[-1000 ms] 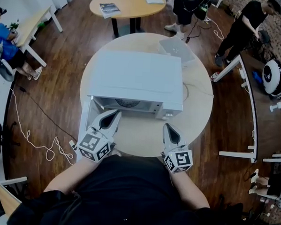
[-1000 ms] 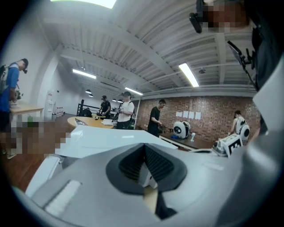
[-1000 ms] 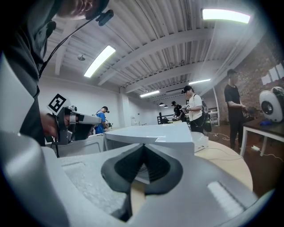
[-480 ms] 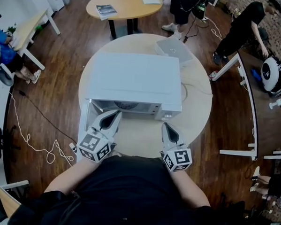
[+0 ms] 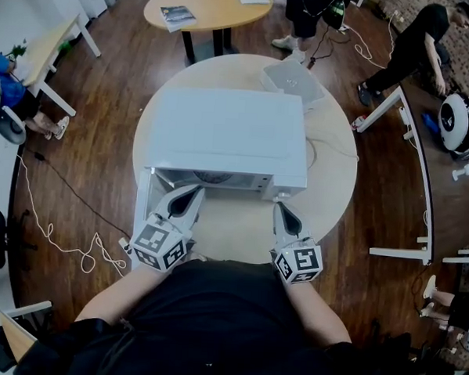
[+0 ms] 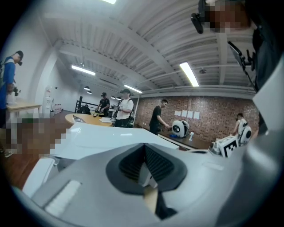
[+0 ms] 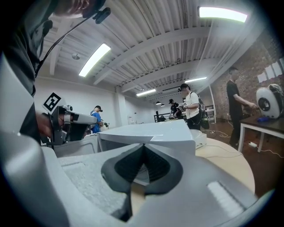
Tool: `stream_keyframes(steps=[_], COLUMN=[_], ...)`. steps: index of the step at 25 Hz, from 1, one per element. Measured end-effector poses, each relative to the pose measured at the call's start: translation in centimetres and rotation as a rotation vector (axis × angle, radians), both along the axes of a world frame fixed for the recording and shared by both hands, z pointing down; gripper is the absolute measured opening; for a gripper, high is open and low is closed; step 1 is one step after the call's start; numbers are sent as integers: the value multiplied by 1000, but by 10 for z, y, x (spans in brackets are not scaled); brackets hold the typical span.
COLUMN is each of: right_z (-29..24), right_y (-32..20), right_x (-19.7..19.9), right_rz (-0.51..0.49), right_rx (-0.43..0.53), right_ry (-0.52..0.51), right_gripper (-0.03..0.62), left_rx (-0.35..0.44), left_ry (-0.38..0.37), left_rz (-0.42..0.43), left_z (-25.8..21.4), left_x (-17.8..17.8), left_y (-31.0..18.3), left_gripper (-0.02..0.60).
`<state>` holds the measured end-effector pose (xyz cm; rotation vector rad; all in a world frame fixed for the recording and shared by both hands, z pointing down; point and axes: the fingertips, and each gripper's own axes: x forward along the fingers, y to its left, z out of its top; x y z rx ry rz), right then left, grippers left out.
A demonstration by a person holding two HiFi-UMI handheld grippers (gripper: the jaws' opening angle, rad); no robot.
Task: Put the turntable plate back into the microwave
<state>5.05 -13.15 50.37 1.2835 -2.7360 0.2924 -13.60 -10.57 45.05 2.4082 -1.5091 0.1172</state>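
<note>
A white microwave (image 5: 228, 131) stands on the round table (image 5: 329, 180), its door (image 5: 142, 205) swung open to the left. Inside the cavity, the edge of the round turntable plate (image 5: 211, 176) shows under the top. My left gripper (image 5: 193, 191) is shut and empty, its tips at the left part of the cavity mouth. The right gripper (image 5: 283, 210) is also shut and empty, just in front of the microwave's right corner. In the left gripper view the jaws (image 6: 143, 148) meet below the microwave top (image 6: 111, 137). In the right gripper view the shut jaws (image 7: 143, 148) point at the microwave (image 7: 151, 131).
A grey laptop-like slab (image 5: 293, 78) lies at the table's far right, and a thin cable (image 5: 330, 149) runs beside the microwave. Behind stands a wooden oval table (image 5: 209, 5) with people near it. A white frame (image 5: 413, 153) is at the right, a cord (image 5: 52, 228) on the floor at the left.
Both grippers stay where they were in front of the microwave. Only the head view has shifted slightly.
</note>
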Motion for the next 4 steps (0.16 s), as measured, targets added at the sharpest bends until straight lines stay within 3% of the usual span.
stream_keyframes(steps=[4], right_z=[7], right_y=[-3], right_x=[4], right_rz=[26], right_rx=[-20], right_ry=[3], right_gripper=[2], left_rx=[-10], left_ry=[-8], left_rz=[6], left_z=[2], left_x=[-3], left_y=[0], left_gripper=[3])
